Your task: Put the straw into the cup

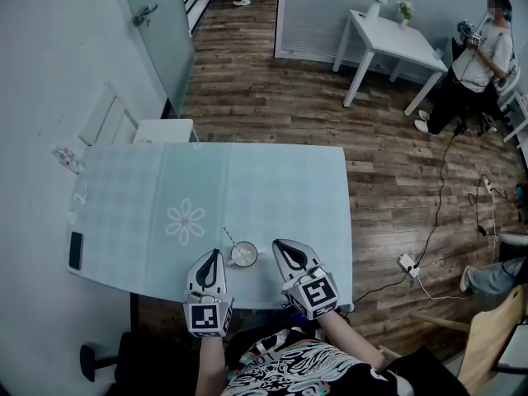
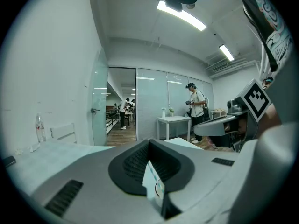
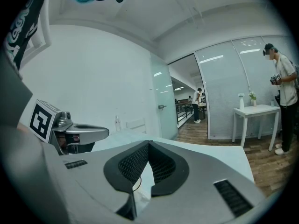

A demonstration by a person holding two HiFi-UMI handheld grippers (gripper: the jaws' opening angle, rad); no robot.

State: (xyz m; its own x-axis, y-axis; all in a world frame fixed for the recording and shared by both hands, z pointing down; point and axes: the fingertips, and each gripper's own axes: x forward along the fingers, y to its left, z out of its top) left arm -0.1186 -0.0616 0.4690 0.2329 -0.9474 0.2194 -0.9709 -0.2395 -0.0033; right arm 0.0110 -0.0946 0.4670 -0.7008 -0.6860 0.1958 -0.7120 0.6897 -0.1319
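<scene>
Where the pale blue-green table (image 1: 272, 180) fills the middle of the head view, a white flower print (image 1: 185, 221) marks its top; a dark phone (image 1: 75, 250) lies by its left edge and a clear bottle (image 1: 66, 158) sits near its far left corner; wood-plank floor (image 1: 272, 97) runs beyond it to a small white side table (image 1: 388, 35), with a standing person (image 1: 478, 56) near that; the cup (image 1: 244, 256) stands close to the table's front edge, the straw (image 1: 228, 238) leaning out of it up and to the left; the left gripper (image 1: 212, 256) is just left of the cup and the right gripper (image 1: 280, 244) just right of it, both pointing away from the body; each gripper's jaws meet at the tips, gripping nothing; black-and-white square markers (image 1: 206, 318) show on the cubes.
</scene>
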